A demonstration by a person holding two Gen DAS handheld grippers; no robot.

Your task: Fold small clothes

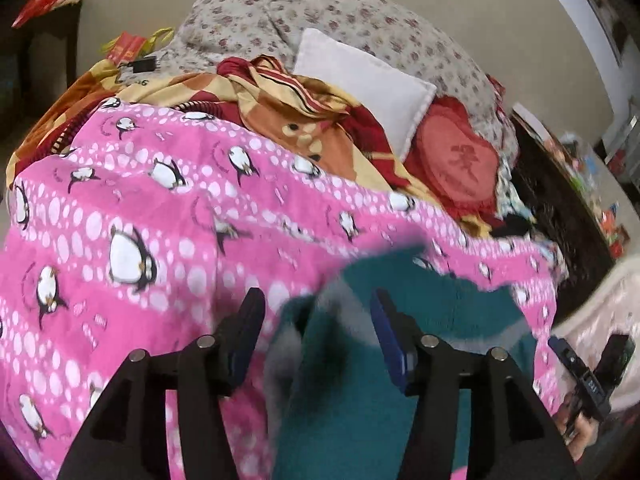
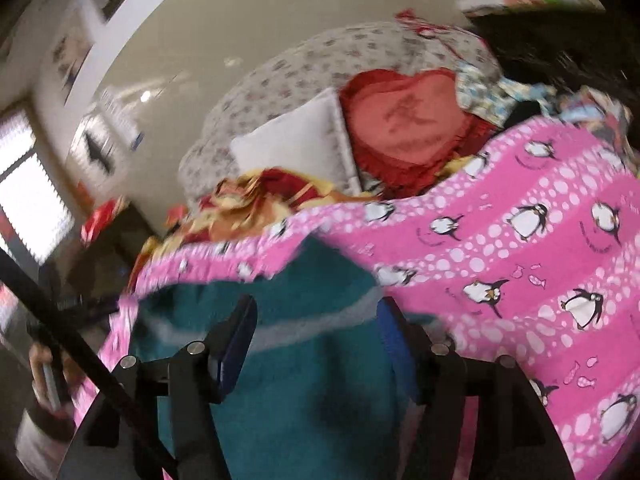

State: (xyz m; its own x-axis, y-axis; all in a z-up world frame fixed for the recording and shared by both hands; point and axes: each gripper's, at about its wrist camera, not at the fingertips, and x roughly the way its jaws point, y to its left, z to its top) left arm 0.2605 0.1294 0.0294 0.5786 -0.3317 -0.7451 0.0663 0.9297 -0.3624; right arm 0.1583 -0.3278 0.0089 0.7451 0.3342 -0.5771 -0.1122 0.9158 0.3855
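The left gripper (image 1: 318, 316) points forward and down over the bed, its two black arms rising from the bottom edge of the left wrist view. Its jaws stand roughly half open, the blue pads well apart. A teal garment (image 1: 360, 392) with a grey band lies between and under them, filling the lower middle of the frame; it is blurred, and the pads do not appear to press on it. At the lower right edge of that view the right gripper shows small, with a hand behind it.

The right gripper (image 2: 316, 320) also tilts down, less steeply, its arms coming up from the bottom of the right wrist view. Its jaws are likewise open to about the middle of their travel. The teal garment (image 2: 288, 392) lies beneath and between the fingers, its grey band crossing just past the tips; no pad seems to clamp it, though blur makes light contact hard to judge. A hand (image 2: 44, 376) appears at the lower left edge, behind a dark diagonal strap.

The garment rests on a pink penguin blanket (image 1: 120, 208) that covers the near part of the bed. Behind it, toward the top of both frames, lie an orange and red cloth (image 1: 288, 112), a white pillow (image 1: 360, 80), a red heart cushion (image 1: 456, 160) and a floral quilt (image 1: 340, 16).
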